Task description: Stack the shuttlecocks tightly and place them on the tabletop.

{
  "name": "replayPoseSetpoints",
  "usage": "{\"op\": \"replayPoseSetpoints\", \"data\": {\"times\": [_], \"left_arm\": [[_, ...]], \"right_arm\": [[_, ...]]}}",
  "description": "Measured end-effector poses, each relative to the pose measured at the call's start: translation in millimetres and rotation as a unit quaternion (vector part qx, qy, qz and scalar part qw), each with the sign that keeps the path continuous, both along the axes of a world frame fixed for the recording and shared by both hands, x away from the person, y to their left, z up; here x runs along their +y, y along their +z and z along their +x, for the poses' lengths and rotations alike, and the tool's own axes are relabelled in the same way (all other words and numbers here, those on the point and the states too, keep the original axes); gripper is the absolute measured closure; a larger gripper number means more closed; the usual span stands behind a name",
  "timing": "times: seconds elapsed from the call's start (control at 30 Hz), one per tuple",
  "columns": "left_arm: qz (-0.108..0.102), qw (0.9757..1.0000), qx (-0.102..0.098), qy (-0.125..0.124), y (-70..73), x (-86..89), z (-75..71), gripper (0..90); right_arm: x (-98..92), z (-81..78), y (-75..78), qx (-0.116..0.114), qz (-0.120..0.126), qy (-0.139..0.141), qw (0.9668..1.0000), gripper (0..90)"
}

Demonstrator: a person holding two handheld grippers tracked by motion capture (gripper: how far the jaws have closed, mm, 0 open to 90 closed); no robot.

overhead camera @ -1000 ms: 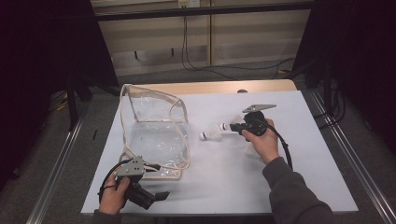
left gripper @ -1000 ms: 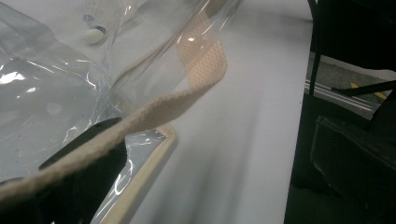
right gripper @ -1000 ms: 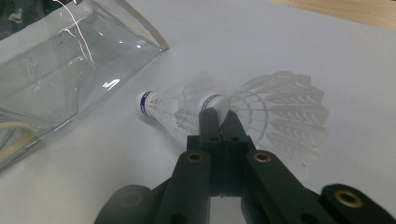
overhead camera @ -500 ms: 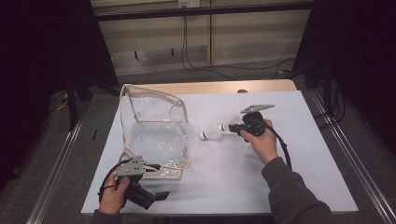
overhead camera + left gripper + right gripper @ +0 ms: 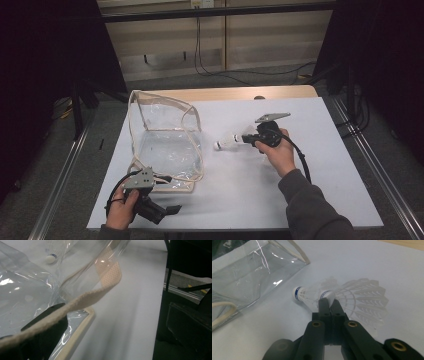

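Note:
A clear plastic bag (image 5: 167,145) with beige trim lies on the left half of the white table (image 5: 330,170). At the front left, my left gripper (image 5: 167,207) stands open beside the bag's near corner. A beige strap (image 5: 82,302) of the bag drapes over one of its fingers (image 5: 47,327). Right of the bag, my right gripper (image 5: 248,138) is shut on the feathers of a white shuttlecock (image 5: 362,300) whose blue-banded cork sits at the fingertips. A second shuttlecock (image 5: 299,294) points its cork toward the bag just ahead of the jaws.
The table's wooden far edge (image 5: 235,93) borders a floor with cables. Metal rails (image 5: 60,175) run along both sides. The right edge of the table (image 5: 160,302) drops to dark floor close to my left gripper.

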State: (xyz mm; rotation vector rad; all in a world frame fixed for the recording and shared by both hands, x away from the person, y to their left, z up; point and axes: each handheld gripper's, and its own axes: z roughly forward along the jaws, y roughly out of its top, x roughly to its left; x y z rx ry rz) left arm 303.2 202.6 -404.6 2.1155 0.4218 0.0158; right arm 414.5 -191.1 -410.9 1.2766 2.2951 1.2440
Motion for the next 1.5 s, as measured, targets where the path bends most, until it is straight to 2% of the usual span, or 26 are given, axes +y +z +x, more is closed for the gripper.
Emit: {"op": "replayPoseSetpoints", "data": {"times": [0.23, 0.73, 1.17, 1.5], "left_arm": [[0.0, 1.0, 0.001, 0.001, 0.0, -0.3, -0.2, 3.7], [0.001, 1.0, 0.002, 0.002, 0.4, -0.4, -0.3, 3.7], [0.002, 1.0, 0.001, 0.003, 0.7, -0.8, -0.2, 3.7], [0.002, 1.0, 0.0, 0.003, 0.7, -0.8, -0.2, 3.7]], "right_arm": [[2.7, -1.7, 1.1, -0.003, 0.001, 0.008, 1.0, 90.0], [3.4, -5.5, -1.4, 0.006, -0.005, 0.019, 0.9998, 90.0], [4.9, -12.4, 0.8, 0.008, 0.006, 0.03, 0.9995, 90.0], [6.1, -9.9, -2.6, 0.015, 0.004, 0.026, 0.9995, 90.0]]}}
